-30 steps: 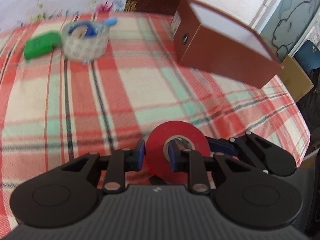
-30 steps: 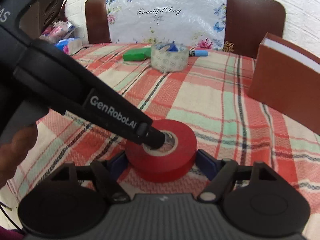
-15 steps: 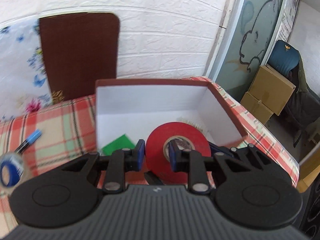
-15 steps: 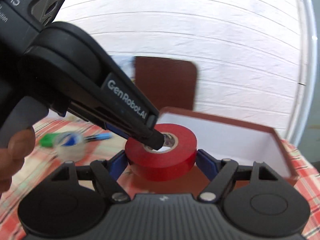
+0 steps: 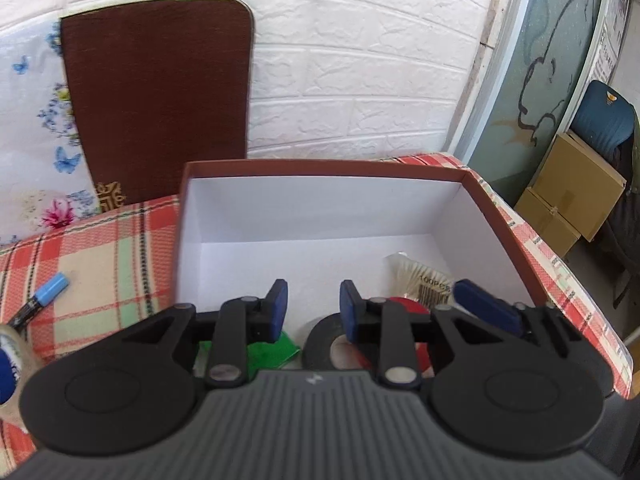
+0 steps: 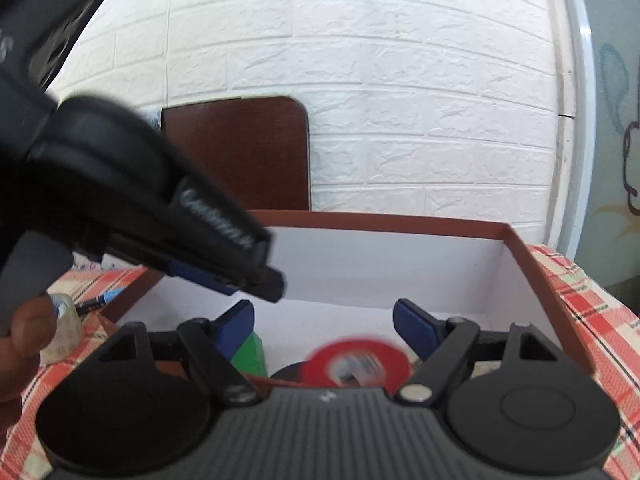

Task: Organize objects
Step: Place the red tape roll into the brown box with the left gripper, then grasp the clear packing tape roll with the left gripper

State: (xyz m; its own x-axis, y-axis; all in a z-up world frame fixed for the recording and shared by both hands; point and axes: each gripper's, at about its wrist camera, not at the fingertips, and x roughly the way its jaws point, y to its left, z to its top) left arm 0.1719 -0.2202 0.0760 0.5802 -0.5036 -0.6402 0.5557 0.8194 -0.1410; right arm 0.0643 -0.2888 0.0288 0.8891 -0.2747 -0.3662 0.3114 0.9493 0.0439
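Note:
The red tape roll (image 6: 356,364) is blurred, loose inside the brown box (image 6: 400,222), next to a black tape roll (image 5: 320,340) and a green object (image 6: 248,354). It also shows in the left wrist view (image 5: 408,306), partly hidden behind a finger. My left gripper (image 5: 313,308) is open and empty above the box (image 5: 320,166). My right gripper (image 6: 324,322) is open and empty above the roll. The left gripper's body (image 6: 160,216) crosses the right wrist view. A packet of sticks (image 5: 424,276) lies in the box's right part.
A clear tape roll (image 6: 64,328) and a blue marker (image 5: 40,300) lie on the plaid tablecloth (image 5: 100,256) left of the box. A brown chair back (image 5: 160,92) stands behind the table. Cardboard boxes (image 5: 568,192) sit on the floor at right.
Both grippers have opened and let go of the red tape roll, which has dropped into the box. The view has come in closer over the box.

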